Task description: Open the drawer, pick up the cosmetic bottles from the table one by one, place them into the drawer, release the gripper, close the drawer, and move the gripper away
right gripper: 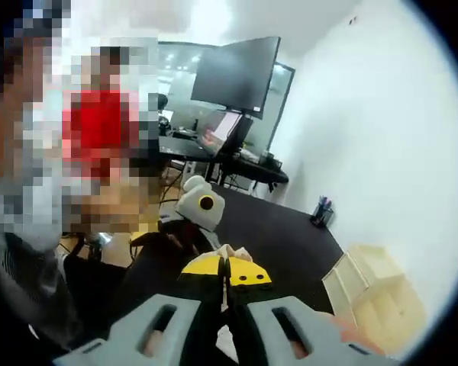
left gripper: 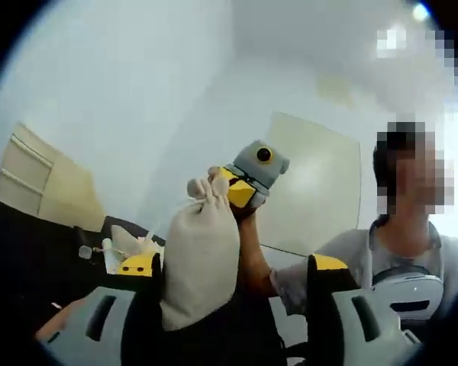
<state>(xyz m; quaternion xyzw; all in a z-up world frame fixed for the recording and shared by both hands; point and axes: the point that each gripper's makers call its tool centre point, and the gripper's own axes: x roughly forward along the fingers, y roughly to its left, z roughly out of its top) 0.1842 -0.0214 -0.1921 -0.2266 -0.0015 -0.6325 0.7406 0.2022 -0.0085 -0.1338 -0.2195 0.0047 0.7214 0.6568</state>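
Note:
A white cloth drawstring bag [left gripper: 201, 263] hangs in the air between my left gripper's [left gripper: 233, 265] wide-apart jaws, close to the left jaw; that gripper is open. My right gripper [left gripper: 234, 191] comes in from above, shut on the bag's gathered neck. In the right gripper view its yellow-tipped jaws [right gripper: 226, 271] are pressed together on the bunched cloth [right gripper: 230, 252], with the left gripper [right gripper: 196, 217] just beyond. A light wooden drawer cabinet [right gripper: 375, 299] stands on the black table [right gripper: 290, 240], also seen as the drawer cabinet [left gripper: 29, 179] at far left. Small pale bottles [left gripper: 105, 254] stand on the table behind the left jaw.
A person [left gripper: 401, 252] in a grey shirt holds both grippers. At the table's far end are a pen cup [right gripper: 320, 210] by the white wall and a dark monitor [right gripper: 237, 72].

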